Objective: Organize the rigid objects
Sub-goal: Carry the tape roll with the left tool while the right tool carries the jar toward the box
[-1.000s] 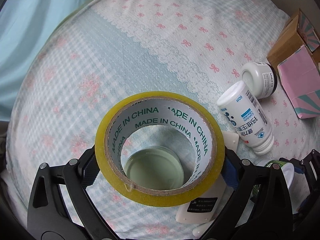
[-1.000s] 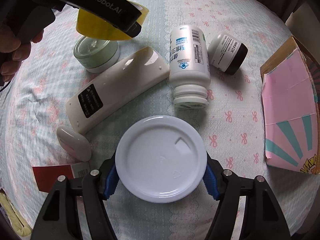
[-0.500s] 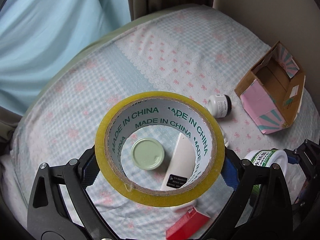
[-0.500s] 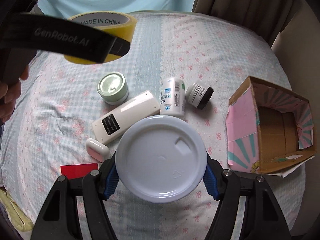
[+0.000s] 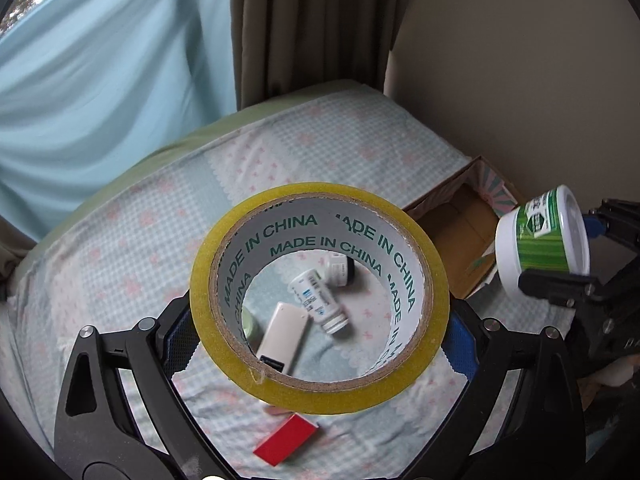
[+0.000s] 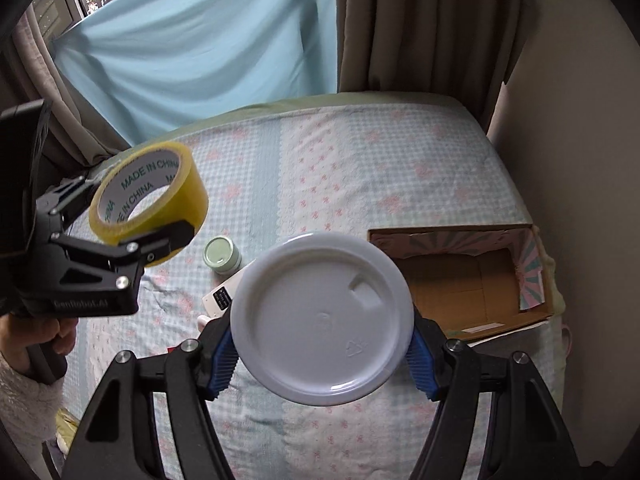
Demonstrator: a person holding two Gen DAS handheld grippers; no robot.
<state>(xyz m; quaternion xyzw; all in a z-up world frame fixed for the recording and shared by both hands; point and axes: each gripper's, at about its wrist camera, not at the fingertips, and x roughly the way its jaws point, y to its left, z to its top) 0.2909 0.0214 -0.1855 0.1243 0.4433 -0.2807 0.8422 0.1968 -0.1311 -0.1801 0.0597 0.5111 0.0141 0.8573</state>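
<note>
My left gripper [image 5: 316, 332] is shut on a yellow tape roll [image 5: 224, 280], held high above the bed; the roll also shows in the right wrist view [image 6: 180, 196]. My right gripper [image 6: 322, 336] is shut on a white-lidded tub [image 6: 320, 320], whose green label shows in the left wrist view [image 5: 544, 240]. An open cardboard box [image 6: 460, 280] lies on the bed at the right. Through the roll I see a white bottle [image 5: 318, 294], a dark-capped jar [image 5: 340, 268] and a white remote [image 5: 282, 332] on the bed.
A green-lidded jar [image 6: 222, 254] and a red card [image 5: 286, 438] lie on the checked bedsheet [image 6: 360, 160]. Curtains [image 6: 420, 20] and a blue sheet [image 6: 200, 40] hang behind the bed. A wall [image 6: 580, 160] is on the right.
Both grippers have risen well above the bed with the tape roll and the tub still held. The objects on the bed look smaller and the box is in fuller view.
</note>
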